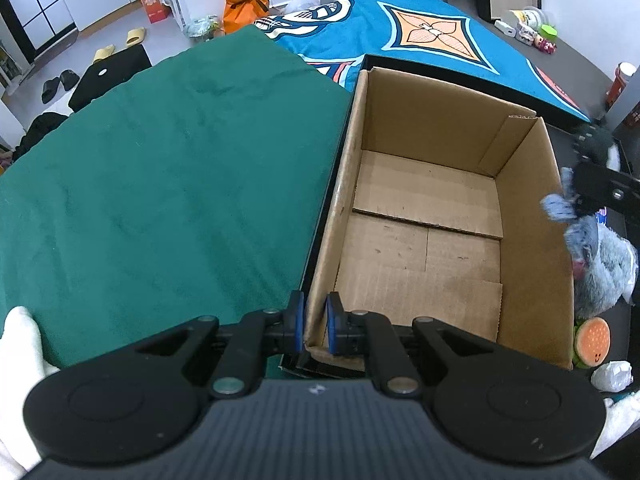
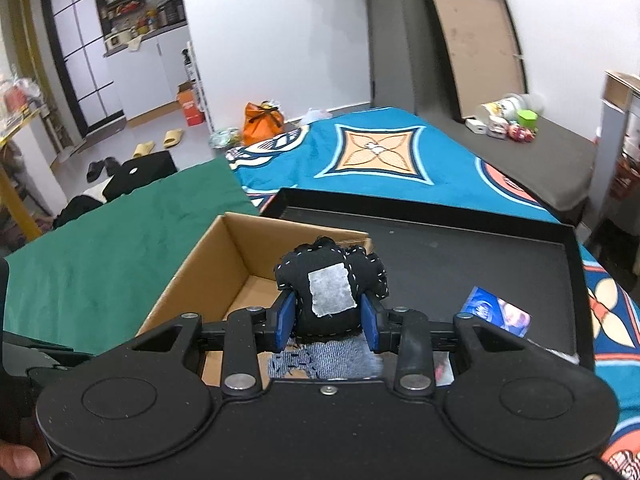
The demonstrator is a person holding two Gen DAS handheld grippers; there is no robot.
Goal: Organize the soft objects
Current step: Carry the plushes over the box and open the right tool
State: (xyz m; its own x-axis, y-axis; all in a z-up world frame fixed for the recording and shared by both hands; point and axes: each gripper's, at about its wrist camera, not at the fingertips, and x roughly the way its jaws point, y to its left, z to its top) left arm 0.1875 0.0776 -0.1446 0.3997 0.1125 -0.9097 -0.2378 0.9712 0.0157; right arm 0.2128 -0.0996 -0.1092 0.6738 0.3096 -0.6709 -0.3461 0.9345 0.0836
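An open, empty cardboard box [image 1: 432, 216] stands on a black tray. My left gripper [image 1: 316, 326] is shut on the box's near-left wall corner. My right gripper [image 2: 328, 320] is shut on a black stitched soft toy [image 2: 332, 284] with a grey patch and a denim part below, held above the box's right rim [image 2: 256, 220]. That toy and gripper show at the right edge of the left wrist view [image 1: 596, 148]. A grey plush toy [image 1: 604, 268] and a round orange burger-like plush [image 1: 592, 338] lie right of the box.
A green cloth [image 1: 160, 176] covers the surface left of the box. A blue patterned blanket [image 1: 424, 32] lies behind. The black tray [image 2: 460, 256] holds a blue packet [image 2: 496, 314]. A crumpled white item [image 1: 612, 376] lies near the burger plush.
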